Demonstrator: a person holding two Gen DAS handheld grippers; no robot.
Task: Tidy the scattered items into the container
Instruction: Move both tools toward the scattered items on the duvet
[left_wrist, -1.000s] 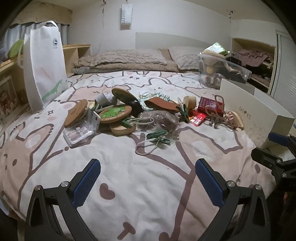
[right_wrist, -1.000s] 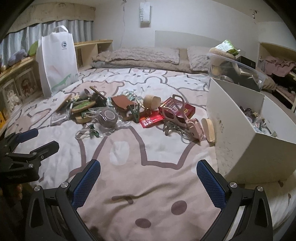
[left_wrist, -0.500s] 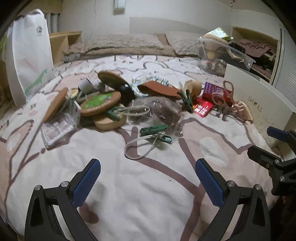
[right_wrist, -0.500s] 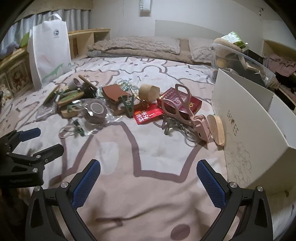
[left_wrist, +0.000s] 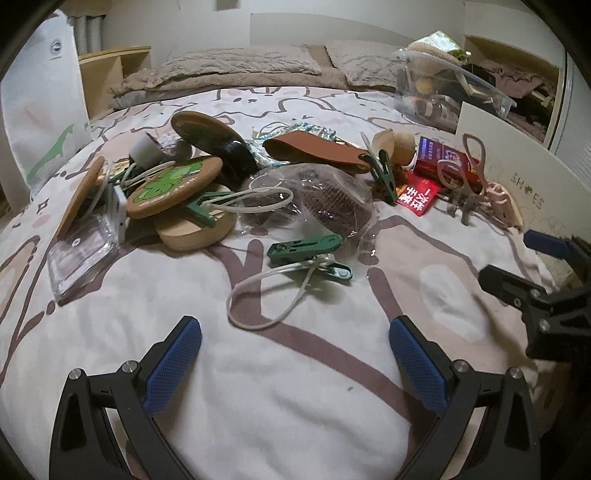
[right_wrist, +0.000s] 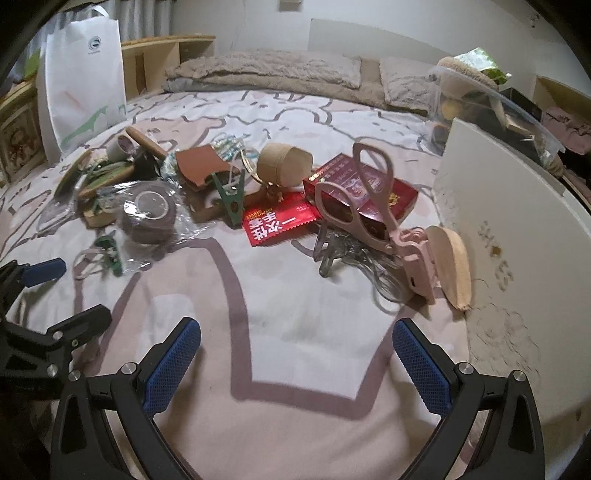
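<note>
Both the left gripper (left_wrist: 294, 360) and right gripper (right_wrist: 296, 360) hover with fingers spread and empty; grabbing the green clip (left_wrist: 304, 248) may snag its white cord (left_wrist: 266, 295) and drag neighbours.

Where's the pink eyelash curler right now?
In the right wrist view the pink eyelash curler lies right of centre, handles over the red box, head beside the wooden piece against the white container.
</note>
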